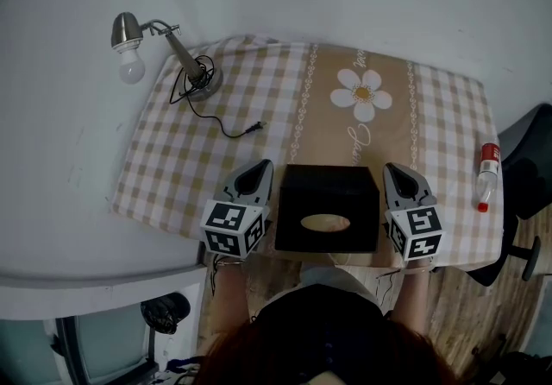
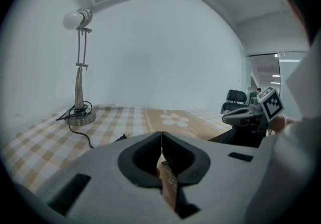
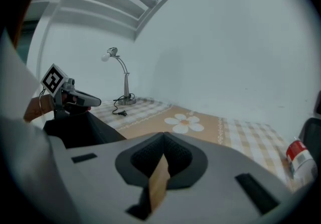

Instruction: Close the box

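We judge the task essentially done: the black box (image 1: 329,208) sits at the near edge of the checked tablecloth (image 1: 172,167), its lid seemingly down, between our left gripper (image 1: 260,172) and right gripper (image 1: 395,172), both closed and empty.

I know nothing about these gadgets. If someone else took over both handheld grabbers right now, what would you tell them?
Left gripper: fingers together, empty, beside the left side of the black box.
Right gripper: fingers together, empty, beside the box's right side.
Box: at the near edge of the checked table, between the grippers.
Done: from above, the top looks flat and down.
Left: probably just check that the lid sits fully shut.
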The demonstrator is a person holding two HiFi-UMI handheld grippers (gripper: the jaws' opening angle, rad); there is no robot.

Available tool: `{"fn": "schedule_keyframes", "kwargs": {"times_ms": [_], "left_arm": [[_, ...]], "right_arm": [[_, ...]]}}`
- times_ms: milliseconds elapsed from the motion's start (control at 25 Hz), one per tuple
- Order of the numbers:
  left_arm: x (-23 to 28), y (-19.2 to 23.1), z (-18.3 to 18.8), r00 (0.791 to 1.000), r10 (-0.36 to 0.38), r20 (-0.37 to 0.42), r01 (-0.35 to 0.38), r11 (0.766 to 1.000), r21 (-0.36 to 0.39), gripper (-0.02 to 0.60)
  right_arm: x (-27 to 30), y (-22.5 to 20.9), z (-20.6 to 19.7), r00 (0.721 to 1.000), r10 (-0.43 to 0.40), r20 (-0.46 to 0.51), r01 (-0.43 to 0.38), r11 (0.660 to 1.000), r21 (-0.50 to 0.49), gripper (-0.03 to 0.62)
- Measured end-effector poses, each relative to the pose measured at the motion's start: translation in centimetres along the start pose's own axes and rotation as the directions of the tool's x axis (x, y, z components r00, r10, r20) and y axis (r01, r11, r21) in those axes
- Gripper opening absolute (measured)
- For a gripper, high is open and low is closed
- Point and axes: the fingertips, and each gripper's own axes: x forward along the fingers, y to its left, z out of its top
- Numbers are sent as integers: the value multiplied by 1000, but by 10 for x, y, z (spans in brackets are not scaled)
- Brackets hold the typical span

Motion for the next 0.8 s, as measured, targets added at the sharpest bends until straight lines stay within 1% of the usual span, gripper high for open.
{"fn": "schedule_keyframes", "kwargs": {"times_ms": [240, 400, 680, 800], "left_arm": [[10, 6, -22, 998, -15, -65, 13, 999, -41, 26], [16, 7, -36, 991, -41, -124, 32, 997, -73, 26], [24, 1, -61, 968, -97, -232, 75, 992, -99, 26], [25, -2, -69, 954, -120, -274, 92, 989, -114, 26]], "right_arm": [[14, 1, -29, 993, 57, -100, -55, 998, 20, 17], [21, 1, -42, 987, 83, -141, -79, 996, 34, 17], [30, 3, -58, 970, 131, -206, -119, 990, 71, 17], [33, 5, -64, 959, 154, -238, -136, 987, 89, 17]]}}
